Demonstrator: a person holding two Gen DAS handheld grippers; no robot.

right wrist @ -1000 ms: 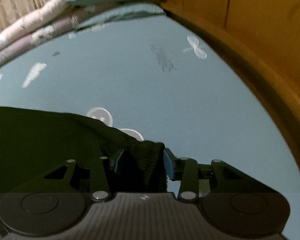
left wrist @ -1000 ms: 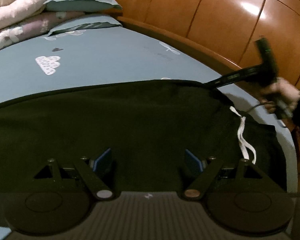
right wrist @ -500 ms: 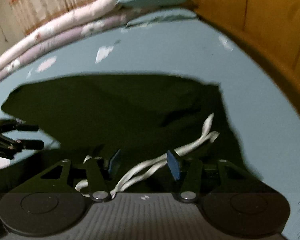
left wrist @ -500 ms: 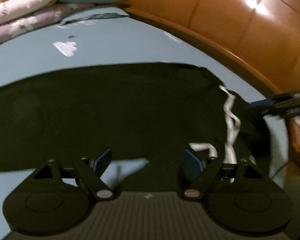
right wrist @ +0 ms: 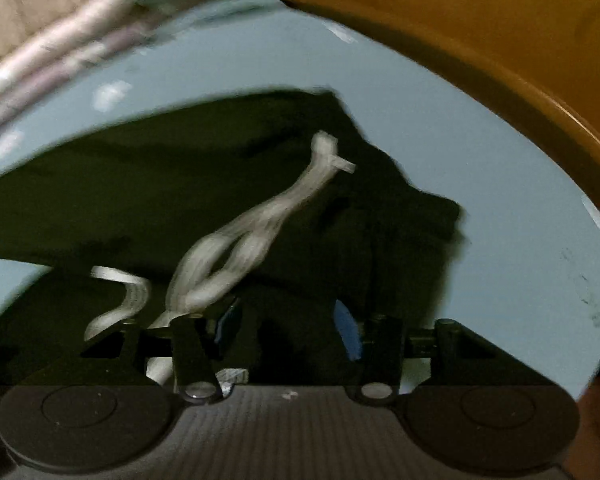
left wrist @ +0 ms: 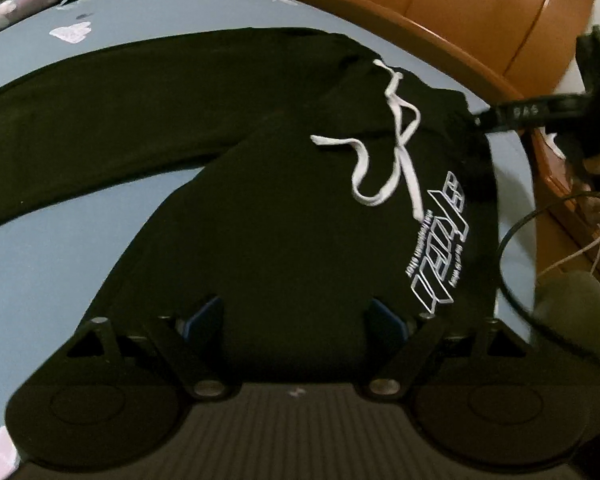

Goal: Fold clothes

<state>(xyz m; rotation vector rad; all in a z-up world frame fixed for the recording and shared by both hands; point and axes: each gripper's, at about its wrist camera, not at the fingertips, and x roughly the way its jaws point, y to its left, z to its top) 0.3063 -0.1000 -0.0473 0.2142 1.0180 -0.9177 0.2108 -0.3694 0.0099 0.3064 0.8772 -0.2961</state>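
Observation:
Black sweatpants (left wrist: 280, 200) lie on the blue bedsheet (left wrist: 60, 248), one leg stretching away to the left. A white drawstring (left wrist: 400, 132) curls over the waist, beside a white printed logo (left wrist: 440, 248). My left gripper (left wrist: 296, 318) hovers open above the near part of the pants with nothing between its pads. My right gripper (right wrist: 288, 326) hangs over the waist next to the drawstring (right wrist: 260, 224). Its jaws are opening, and the black cloth (right wrist: 180, 184) lies below them without the pads pressing on it. In the left wrist view its black body (left wrist: 540, 108) reaches the waist corner from the right.
A curved wooden bed frame (left wrist: 460, 8) borders the mattress at the back and right. Folded quilts and pillows (left wrist: 12, 4) are piled at the far left. A hand (left wrist: 596, 164), a black cable (left wrist: 512, 240) and a grey rounded object (left wrist: 572, 304) sit off the bed's right edge.
The right gripper's pads pinched bunched black cloth a second ago and now stand apart off it. Both cameras drew back along the pants, bringing the drawstring and logo into view.

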